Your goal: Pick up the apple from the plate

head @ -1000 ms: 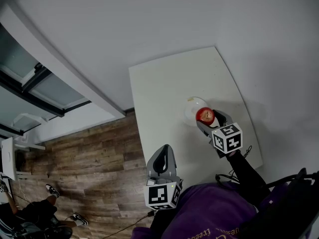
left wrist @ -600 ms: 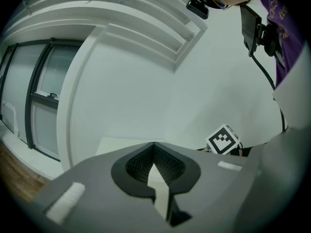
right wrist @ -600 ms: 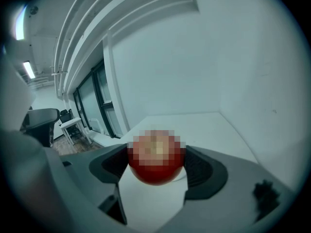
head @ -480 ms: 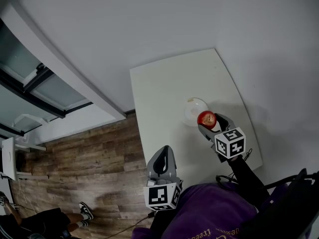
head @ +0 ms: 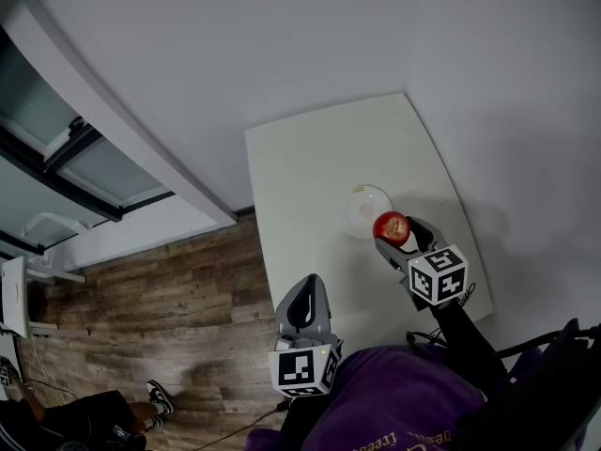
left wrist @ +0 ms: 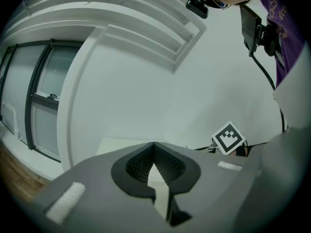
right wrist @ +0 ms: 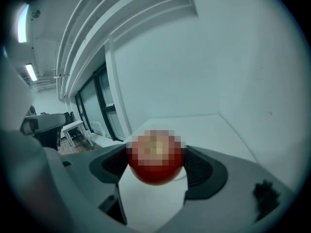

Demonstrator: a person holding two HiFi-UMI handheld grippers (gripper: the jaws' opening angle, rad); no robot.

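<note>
A red apple [head: 391, 226] is held between the jaws of my right gripper [head: 396, 232], just off the near right rim of the clear plate [head: 362, 207] on the white table [head: 310, 172]. In the right gripper view the apple [right wrist: 156, 160] fills the gap between the two dark pads [right wrist: 206, 168], with the table below it. My left gripper [head: 302, 304] hangs near the table's front edge, apart from the plate. In the left gripper view its jaws [left wrist: 154, 165] meet at the tips with nothing between them.
The table stands against a white wall [head: 282, 36]. Wooden floor [head: 160, 318] lies to the left, with a window frame [head: 84, 167] beyond. A person's shoes [head: 155, 397] show at the lower left. A cable [head: 441, 332] lies at the table's near right corner.
My right gripper has drawn the apple a little toward me and to the right, off the plate. The left gripper has stayed put. The person on the floor has shifted.
</note>
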